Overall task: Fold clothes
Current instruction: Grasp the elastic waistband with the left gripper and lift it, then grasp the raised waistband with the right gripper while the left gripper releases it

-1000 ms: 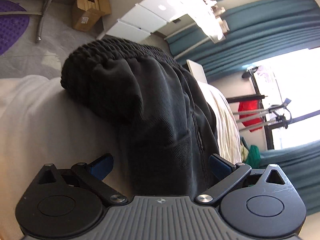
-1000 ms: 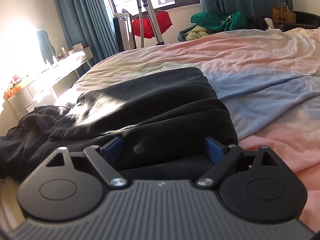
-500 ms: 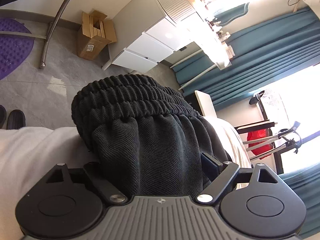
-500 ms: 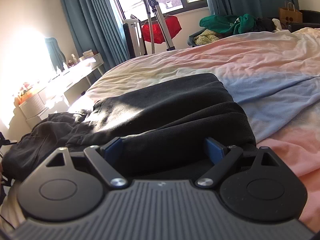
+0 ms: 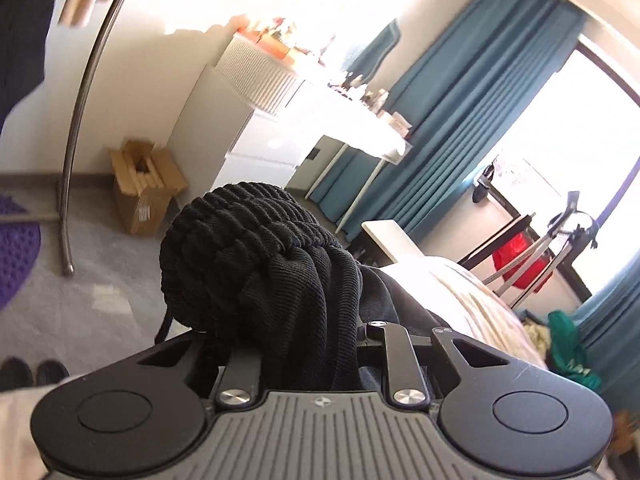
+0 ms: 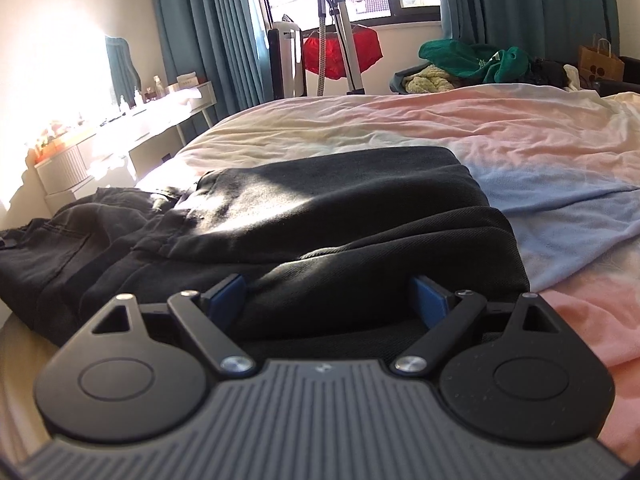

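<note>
Trousers [image 6: 320,216] of soft, thick black cloth lie across the bed [image 6: 500,128]; they look limp and fairly heavy, best held at the ribbed waistband [image 5: 240,232]. The left hand-held gripper [image 5: 308,344] is clamped on that bunched waistband, where a second ago its jaws stood apart. The right hand-held gripper [image 6: 328,300] stays spread around the folded edge.

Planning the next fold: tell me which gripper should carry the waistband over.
Left. The left gripper is shut on the black pants' waistband, lifted off the bed; the right gripper stands open.
</note>
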`<action>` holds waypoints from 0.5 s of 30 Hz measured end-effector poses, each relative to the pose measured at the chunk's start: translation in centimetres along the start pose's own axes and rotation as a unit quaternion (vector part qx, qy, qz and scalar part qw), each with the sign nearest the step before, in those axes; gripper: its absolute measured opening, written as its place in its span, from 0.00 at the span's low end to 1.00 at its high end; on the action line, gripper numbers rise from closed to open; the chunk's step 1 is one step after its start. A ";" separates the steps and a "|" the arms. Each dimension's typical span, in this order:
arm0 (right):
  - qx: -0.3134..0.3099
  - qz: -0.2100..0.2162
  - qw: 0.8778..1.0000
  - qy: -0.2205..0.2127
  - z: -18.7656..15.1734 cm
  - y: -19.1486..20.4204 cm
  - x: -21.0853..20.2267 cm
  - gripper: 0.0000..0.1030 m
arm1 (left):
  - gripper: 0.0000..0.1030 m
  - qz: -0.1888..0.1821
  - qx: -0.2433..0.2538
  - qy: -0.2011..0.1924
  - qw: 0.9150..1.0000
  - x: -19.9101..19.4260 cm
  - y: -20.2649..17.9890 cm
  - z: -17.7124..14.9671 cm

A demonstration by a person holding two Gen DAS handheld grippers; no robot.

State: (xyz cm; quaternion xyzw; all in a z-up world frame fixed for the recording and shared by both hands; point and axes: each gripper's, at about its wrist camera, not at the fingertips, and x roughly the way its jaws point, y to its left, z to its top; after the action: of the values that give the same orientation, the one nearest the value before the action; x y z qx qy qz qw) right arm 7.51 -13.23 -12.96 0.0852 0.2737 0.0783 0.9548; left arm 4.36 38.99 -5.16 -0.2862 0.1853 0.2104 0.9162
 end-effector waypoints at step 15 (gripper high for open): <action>0.171 0.012 0.985 -0.009 4.1 -7.3 -3.6 0.85 | 0.15 -0.063 0.191 -0.209 0.957 -13.5 -26.8 -5.9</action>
State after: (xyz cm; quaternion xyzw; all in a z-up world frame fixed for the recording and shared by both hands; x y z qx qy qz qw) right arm 7.38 -21.56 -9.21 0.2513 0.2735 0.0414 0.9276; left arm 4.89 11.62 8.46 -0.0668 0.0077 0.1679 0.9835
